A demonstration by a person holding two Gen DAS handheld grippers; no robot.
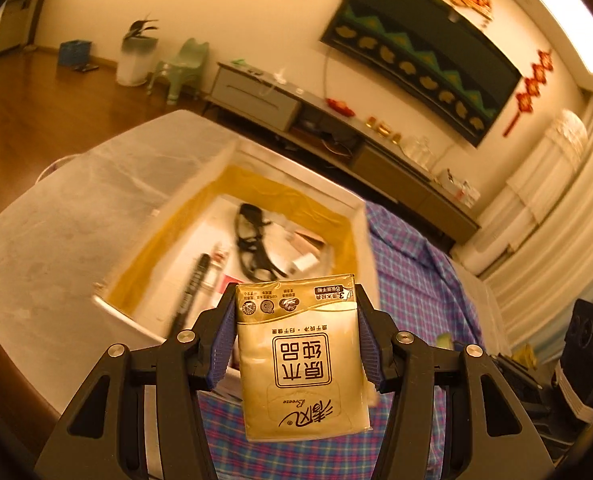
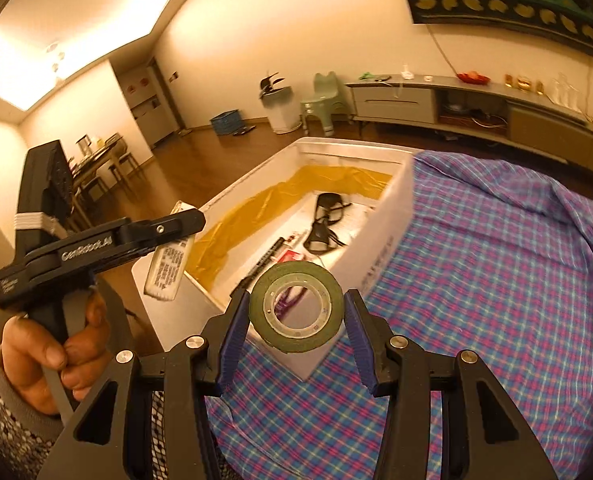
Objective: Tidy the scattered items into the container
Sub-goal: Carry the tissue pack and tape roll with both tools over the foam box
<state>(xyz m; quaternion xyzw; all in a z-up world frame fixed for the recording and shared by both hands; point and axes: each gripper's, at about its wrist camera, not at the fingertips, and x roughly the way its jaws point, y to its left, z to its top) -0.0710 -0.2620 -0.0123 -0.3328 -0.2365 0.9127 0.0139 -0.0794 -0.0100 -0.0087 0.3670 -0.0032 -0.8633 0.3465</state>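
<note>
A gold tissue packet [image 1: 301, 354] is pinched between the blue pads of the left gripper [image 1: 296, 340], its printed face turned upward and its top edge reaching over the near rim of the white storage box [image 1: 164, 200]. From the right wrist view the same packet [image 2: 168, 264] is seen edge-on, held in the air just above the box's [image 2: 392, 216] near left corner, with the left gripper [image 2: 176, 236] gripped by a bare hand [image 2: 52, 356]. A roll of green tape [image 2: 296, 306] is clamped on its sides by the right gripper [image 2: 296, 320], hole facing the camera, and is held over the near corner of the box. Inside the box, which is lined along its walls with yellow tape [image 2: 280, 200], black eyeglasses [image 2: 324, 224] lie near the middle, a black marker pen [image 2: 264, 260] lies nearer the front wall, and a small red-and-white packet [image 2: 292, 257] is seen just beside the pen. The box is set on a blue and pink plaid cloth [image 2: 496, 280]
</note>
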